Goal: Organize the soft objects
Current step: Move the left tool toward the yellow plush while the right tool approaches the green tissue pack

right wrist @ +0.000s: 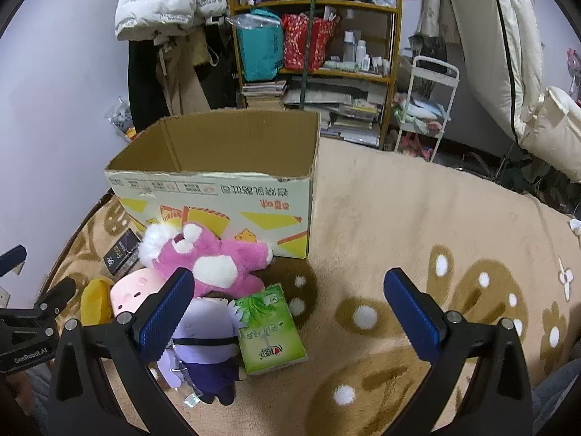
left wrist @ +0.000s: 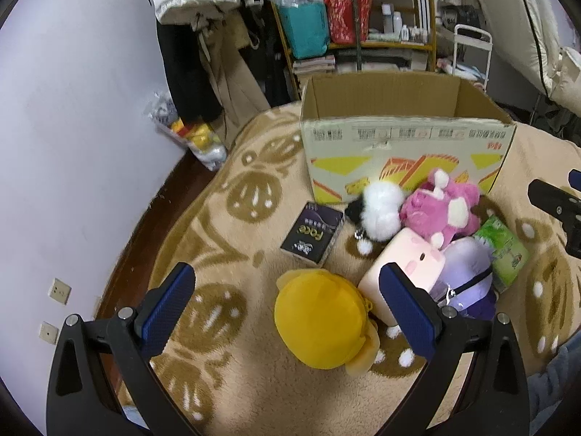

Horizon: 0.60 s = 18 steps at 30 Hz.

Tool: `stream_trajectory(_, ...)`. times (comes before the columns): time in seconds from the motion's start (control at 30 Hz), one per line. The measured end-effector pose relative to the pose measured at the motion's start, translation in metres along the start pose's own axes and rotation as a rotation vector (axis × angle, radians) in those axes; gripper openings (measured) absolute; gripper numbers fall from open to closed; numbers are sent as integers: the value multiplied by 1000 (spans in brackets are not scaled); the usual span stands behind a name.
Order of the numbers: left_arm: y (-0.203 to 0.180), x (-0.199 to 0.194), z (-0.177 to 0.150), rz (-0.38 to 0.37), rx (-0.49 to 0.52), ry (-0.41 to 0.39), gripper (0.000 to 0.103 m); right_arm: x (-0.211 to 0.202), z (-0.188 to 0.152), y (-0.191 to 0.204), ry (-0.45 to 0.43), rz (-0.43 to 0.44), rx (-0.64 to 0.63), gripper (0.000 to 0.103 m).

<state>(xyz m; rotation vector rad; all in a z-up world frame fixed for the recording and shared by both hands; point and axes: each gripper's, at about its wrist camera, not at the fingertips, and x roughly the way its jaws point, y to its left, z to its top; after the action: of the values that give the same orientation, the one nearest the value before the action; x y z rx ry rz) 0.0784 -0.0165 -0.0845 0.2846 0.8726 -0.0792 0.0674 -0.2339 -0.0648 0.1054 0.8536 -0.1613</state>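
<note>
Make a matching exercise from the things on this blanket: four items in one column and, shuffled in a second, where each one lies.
Items:
1. yellow plush
2. green tissue pack
3. pink plush
4. dark tissue pack

Places:
A. leaning against the printed front of the cardboard box
B. lying alone on the blanket, left of the white and black pompom
C. between the fingers of the left gripper
D. at the right edge of the pile, beside the purple doll

Pairs: 1-C, 2-D, 3-A, 4-B
</note>
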Motion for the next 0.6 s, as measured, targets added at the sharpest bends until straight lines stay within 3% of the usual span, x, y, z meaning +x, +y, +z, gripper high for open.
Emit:
stream_trajectory(0.3, -4, 35, -8, -78, -19, 148, 100, 33, -4, 4, 88, -35, -27, 103)
stream_trajectory(0.6, -11, 58, -19, -64, 13, 240, 100, 73, -19, 0, 255, -53, -6, 103)
